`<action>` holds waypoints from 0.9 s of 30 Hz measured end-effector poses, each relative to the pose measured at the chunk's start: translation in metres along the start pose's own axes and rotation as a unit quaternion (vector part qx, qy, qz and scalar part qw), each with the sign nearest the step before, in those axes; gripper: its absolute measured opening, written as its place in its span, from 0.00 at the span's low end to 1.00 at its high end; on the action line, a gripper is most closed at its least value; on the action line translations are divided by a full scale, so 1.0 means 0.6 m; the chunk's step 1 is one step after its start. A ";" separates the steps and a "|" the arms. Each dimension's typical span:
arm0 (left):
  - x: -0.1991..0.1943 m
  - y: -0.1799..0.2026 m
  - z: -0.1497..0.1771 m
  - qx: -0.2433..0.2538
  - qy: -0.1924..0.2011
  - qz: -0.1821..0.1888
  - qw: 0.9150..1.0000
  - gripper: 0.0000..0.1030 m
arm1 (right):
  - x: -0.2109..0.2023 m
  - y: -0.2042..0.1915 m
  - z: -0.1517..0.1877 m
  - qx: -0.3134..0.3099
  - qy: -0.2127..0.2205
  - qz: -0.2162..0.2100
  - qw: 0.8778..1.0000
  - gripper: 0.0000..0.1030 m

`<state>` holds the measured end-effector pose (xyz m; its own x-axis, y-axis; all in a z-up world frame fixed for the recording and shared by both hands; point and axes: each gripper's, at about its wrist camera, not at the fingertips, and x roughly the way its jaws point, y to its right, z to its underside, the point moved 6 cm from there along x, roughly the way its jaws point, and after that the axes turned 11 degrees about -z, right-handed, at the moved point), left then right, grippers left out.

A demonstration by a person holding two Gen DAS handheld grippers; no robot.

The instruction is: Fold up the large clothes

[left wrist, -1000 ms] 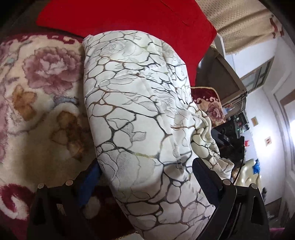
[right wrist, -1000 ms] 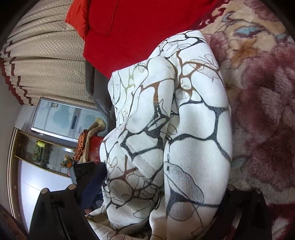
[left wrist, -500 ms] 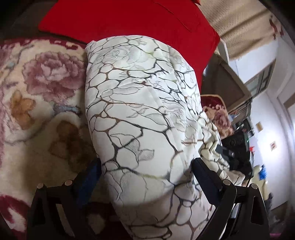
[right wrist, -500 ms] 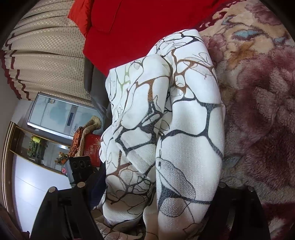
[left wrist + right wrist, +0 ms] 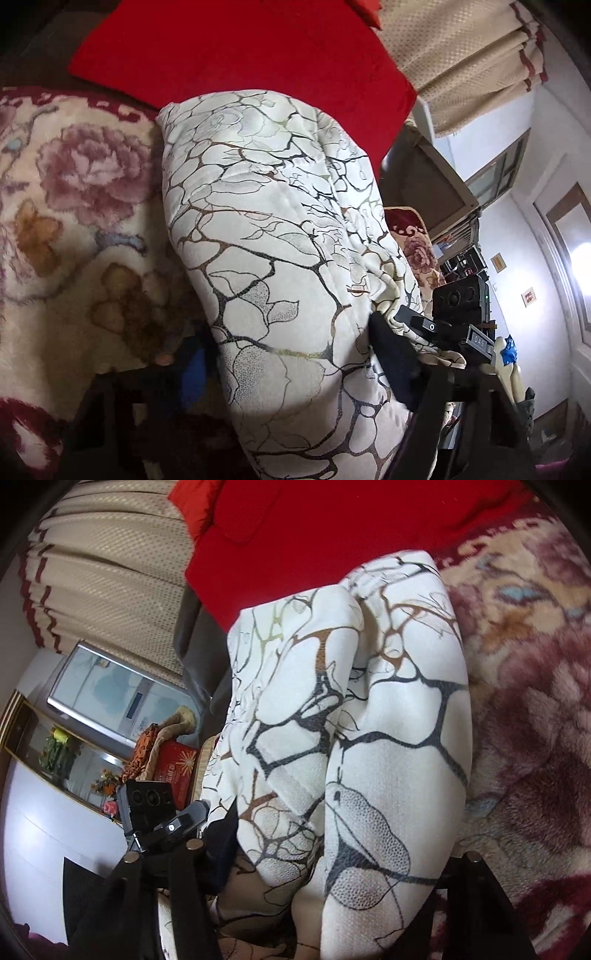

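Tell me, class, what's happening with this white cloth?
A person holds a gripper in each hand, both set around a bulky fold of the white cloth lying on a floral blanket. The left gripper and the right gripper have just been closing, with the cloth between their jaws. A red cushion lies behind.

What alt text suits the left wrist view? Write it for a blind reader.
A bundled white vein-print garment sits between the fingers of the left gripper, whose jaws have just been closing on it. It lies on a floral plush blanket, with a red cushion behind.
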<state>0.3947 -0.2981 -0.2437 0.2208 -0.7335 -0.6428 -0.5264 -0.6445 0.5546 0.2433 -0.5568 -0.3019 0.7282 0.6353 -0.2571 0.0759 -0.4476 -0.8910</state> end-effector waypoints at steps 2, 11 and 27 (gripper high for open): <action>-0.007 0.003 -0.002 0.009 0.006 0.004 1.000 0.53 | 0.000 -0.012 -0.001 -0.009 0.003 -0.001 1.000 0.55; 0.009 -0.027 0.005 -0.012 -0.015 -0.014 1.000 0.60 | 0.014 -0.018 0.004 -0.013 -0.009 0.019 1.000 0.53; 0.032 -0.009 0.028 -0.018 -0.040 0.027 0.999 0.60 | 0.007 0.035 -0.004 0.041 -0.006 -0.014 0.999 0.62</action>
<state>0.3880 -0.3049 -0.2682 0.1261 -0.7489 -0.6506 -0.5048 -0.6130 0.6078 0.2495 -0.5648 -0.3207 0.7177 0.6554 -0.2354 0.0398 -0.3761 -0.9257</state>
